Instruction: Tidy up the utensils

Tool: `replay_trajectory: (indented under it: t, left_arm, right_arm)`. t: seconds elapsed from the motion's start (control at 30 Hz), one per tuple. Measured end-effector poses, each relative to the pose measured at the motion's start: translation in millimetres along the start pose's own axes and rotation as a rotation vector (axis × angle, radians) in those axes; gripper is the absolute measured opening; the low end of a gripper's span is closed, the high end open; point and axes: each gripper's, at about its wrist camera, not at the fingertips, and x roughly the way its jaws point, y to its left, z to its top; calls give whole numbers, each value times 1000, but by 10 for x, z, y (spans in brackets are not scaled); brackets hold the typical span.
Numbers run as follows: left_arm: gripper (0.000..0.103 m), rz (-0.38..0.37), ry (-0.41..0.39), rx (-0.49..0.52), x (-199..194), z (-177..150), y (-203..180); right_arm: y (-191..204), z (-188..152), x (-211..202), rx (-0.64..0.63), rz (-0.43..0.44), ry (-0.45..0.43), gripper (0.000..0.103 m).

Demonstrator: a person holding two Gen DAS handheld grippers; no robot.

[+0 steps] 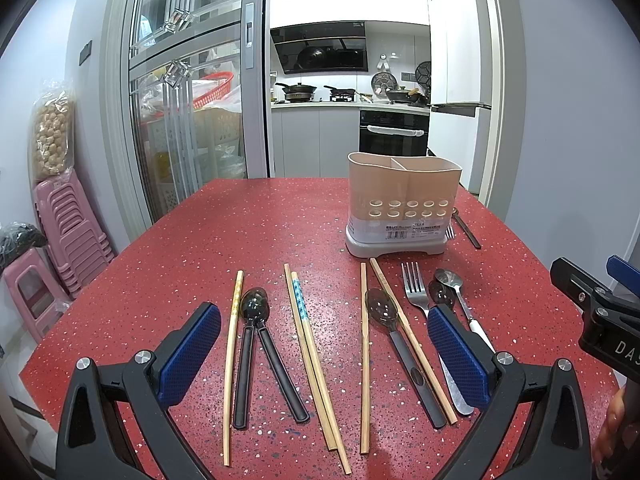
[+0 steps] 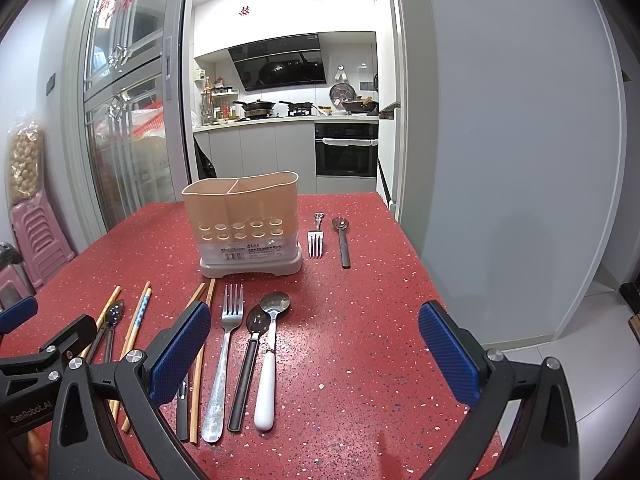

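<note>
Both grippers hang with jaws wide apart and nothing between them: the left gripper (image 1: 324, 340) above the chopsticks (image 1: 308, 352), the right gripper (image 2: 316, 344) above the large fork (image 2: 226, 344) and white-handled spoon (image 2: 269, 356). All utensils lie flat on the red table (image 2: 360, 300); the beige holder (image 2: 244, 216) stands empty behind. Crowded, overlapping pieces risk a double pick, and thin chopsticks could slip or roll.

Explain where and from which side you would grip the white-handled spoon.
Grip the white-handled spoon by its thick white handle, coming from above, jaws across its width. It lies flat, and a black spoon lies close on its left.
</note>
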Motion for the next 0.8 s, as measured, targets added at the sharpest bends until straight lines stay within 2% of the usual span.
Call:
replay_trajectory:
  t: [0.23,0.37,0.6,0.8]
  left_arm:
    - [103,3,10,1,33,-24,11]
    - [103,5,43,-13,115,-8,124]
    - [103,64,187,-50,443,-65,550]
    - [103,82,300,-74,769,-100,911]
  right_arm:
    - [31,-2,23,-9,10,9,103]
    - [28,55,90,-17,33,31,103]
    - [-42,118,402,-18,94,181,103]
    - [-102,141,741,15,142,333,103]
